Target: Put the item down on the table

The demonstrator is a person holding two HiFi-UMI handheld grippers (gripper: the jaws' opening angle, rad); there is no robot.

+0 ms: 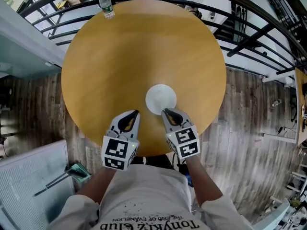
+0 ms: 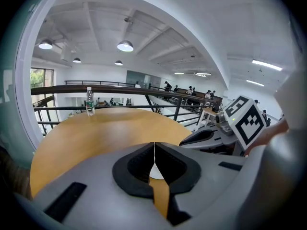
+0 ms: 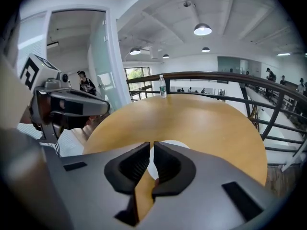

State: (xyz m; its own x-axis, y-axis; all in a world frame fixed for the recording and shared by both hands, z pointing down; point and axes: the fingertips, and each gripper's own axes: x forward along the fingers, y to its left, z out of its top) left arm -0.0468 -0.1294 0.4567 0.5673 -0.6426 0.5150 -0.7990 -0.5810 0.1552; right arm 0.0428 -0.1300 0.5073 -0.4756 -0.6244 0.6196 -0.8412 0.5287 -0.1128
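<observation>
A white round item (image 1: 160, 98) lies flat on the round wooden table (image 1: 120, 56), near its front edge. Just in front of it, my right gripper (image 1: 166, 112) hovers with its tips at the item's near rim, jaws shut and empty. In the right gripper view the item (image 3: 181, 144) shows just beyond the closed right gripper (image 3: 151, 145). My left gripper (image 1: 135, 113) is held to the left of the item, apart from it, also shut with nothing in it. A sliver of white (image 2: 154, 172) shows through the left gripper (image 2: 154, 145).
A water bottle (image 1: 106, 5) stands upright at the table's far edge. A dark metal railing (image 1: 249, 37) curves round behind the table. Wood floor (image 1: 240, 128) lies to either side, and a white panel (image 1: 29, 176) is at the lower left.
</observation>
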